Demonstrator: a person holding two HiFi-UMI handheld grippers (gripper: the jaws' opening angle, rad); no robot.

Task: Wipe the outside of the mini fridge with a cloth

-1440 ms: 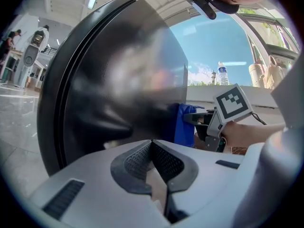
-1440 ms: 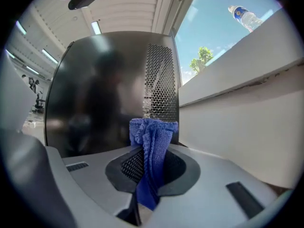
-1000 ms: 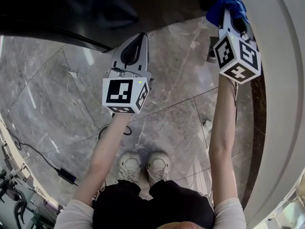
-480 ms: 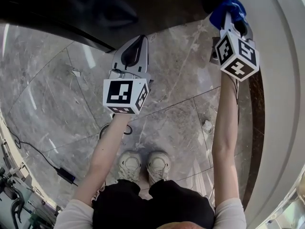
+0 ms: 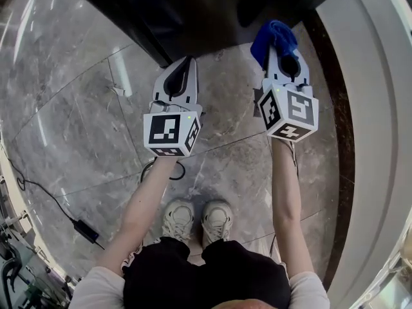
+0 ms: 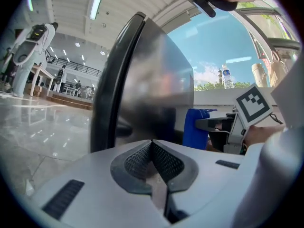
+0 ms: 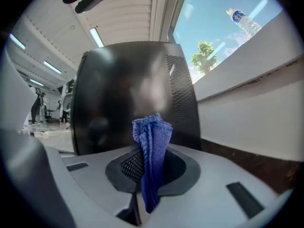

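One mini fridge (image 7: 128,89) is standing on glossy marble floor (image 5: 77,121) | left gripper (image 6: 152,145) is pressing jaws together, empty | right gripper (image 5: 281,47) is clamping blue cloth (image 7: 152,146)

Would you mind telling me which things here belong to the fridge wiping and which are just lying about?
Belongs to the job:
mini fridge
blue cloth
right gripper, shut on the cloth

Just lying about:
water bottle on the ledge
power adapter with its cable on the floor
left gripper, shut, holding nothing
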